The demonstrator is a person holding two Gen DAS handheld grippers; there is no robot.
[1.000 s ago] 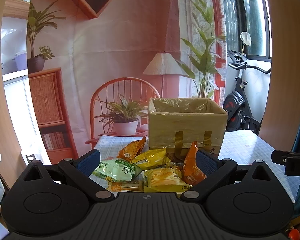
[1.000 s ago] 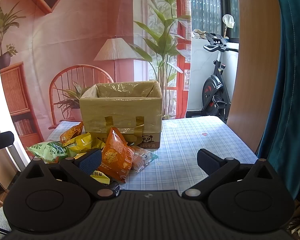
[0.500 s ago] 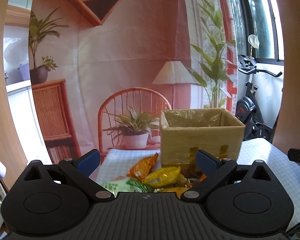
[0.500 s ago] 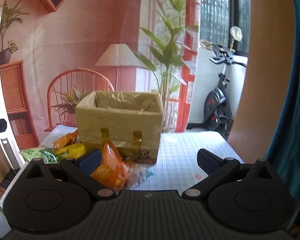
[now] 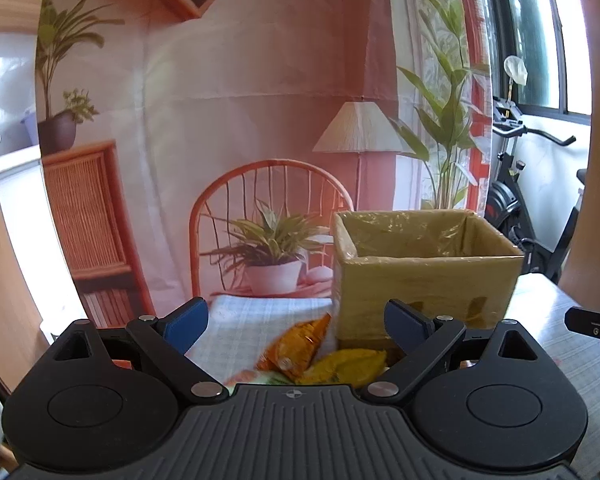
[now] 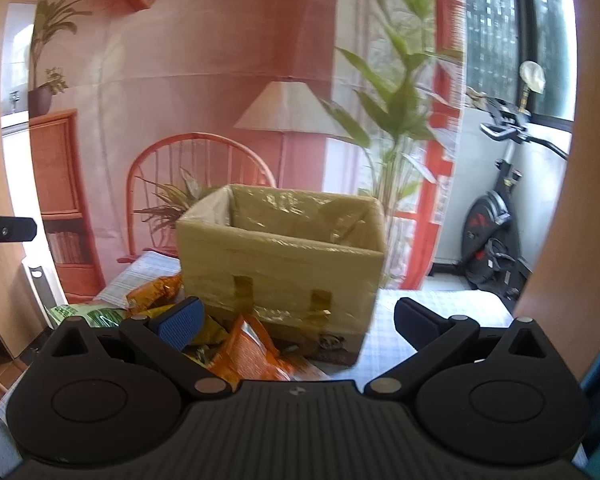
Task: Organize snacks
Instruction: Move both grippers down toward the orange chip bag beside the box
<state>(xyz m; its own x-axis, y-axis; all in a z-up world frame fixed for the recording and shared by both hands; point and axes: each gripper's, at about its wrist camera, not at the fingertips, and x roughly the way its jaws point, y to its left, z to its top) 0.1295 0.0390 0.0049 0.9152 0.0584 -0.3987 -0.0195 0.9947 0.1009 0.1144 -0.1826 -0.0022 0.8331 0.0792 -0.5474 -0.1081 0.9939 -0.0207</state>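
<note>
Left gripper [image 5: 296,324]: jaws spread wide, have just been closing a touch, nothing between the pads. It sits above the near-left part of the table [image 5: 240,320], which wears a checked cloth. Far-left table edge shows just behind the left finger; past it only the printed backdrop [image 5: 220,100].

Snacks sit near-centre, partly hidden under the gripper body: an orange packet [image 5: 296,346] leaning toward the box, a yellow packet [image 5: 344,364] touching it on the right. Both lie just in front of the box's near-left corner.

Cardboard box [image 5: 424,280]: open top, plastic liner folded over the rim, upright. Bare cloth to its left, more open cloth to its right out to the table's right edge.

Right gripper [image 6: 296,320]: jaws spread too, nothing pinched. From this view a green packet [image 6: 84,314] lies at far left near the table's left edge, then an orange packet [image 6: 152,290] against the box's left side, then another orange packet [image 6: 248,354] against the box front, just right of the left finger. Box [image 6: 284,276] fills the centre, tape strips on its near face. Right of the box the cloth is free up to the right finger. An exercise bike [image 6: 496,232] stands on the floor beyond the table, far right.
</note>
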